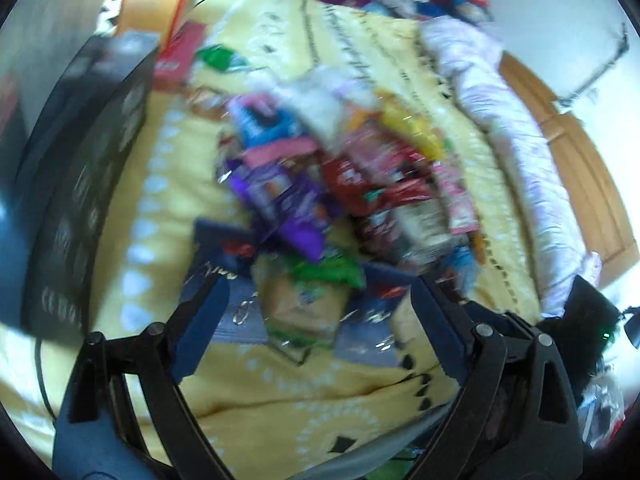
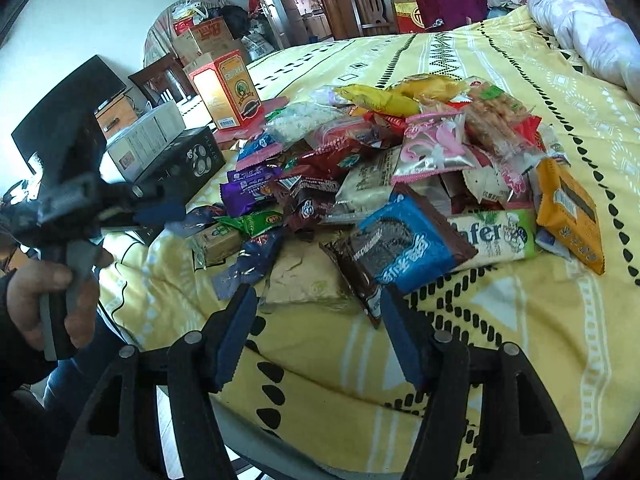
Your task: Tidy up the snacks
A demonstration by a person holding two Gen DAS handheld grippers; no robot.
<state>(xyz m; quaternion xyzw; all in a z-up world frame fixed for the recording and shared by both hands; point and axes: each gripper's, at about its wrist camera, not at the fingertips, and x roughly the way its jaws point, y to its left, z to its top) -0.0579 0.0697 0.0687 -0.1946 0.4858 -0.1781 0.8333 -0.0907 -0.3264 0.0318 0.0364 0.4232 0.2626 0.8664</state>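
Note:
A heap of wrapped snacks (image 2: 384, 168) lies on a yellow patterned bedspread (image 2: 520, 320); it also shows, blurred, in the left wrist view (image 1: 340, 184). My right gripper (image 2: 320, 312) is open and empty, jaws wide, just short of a tan packet (image 2: 308, 280) and a blue-and-brown cookie packet (image 2: 404, 244). My left gripper (image 1: 320, 300) is open and empty over a tan packet (image 1: 308, 308) and dark blue wrappers (image 1: 216, 256) at the heap's near edge. In the right wrist view the left gripper (image 2: 160, 212) is held by a hand at the left.
A black box (image 2: 180, 164) with a white box on it and an orange carton (image 2: 228, 88) stand at the bed's left edge. A rolled pale quilt (image 2: 592, 28) lies at the far right. Chairs, boxes and clothes crowd the room behind.

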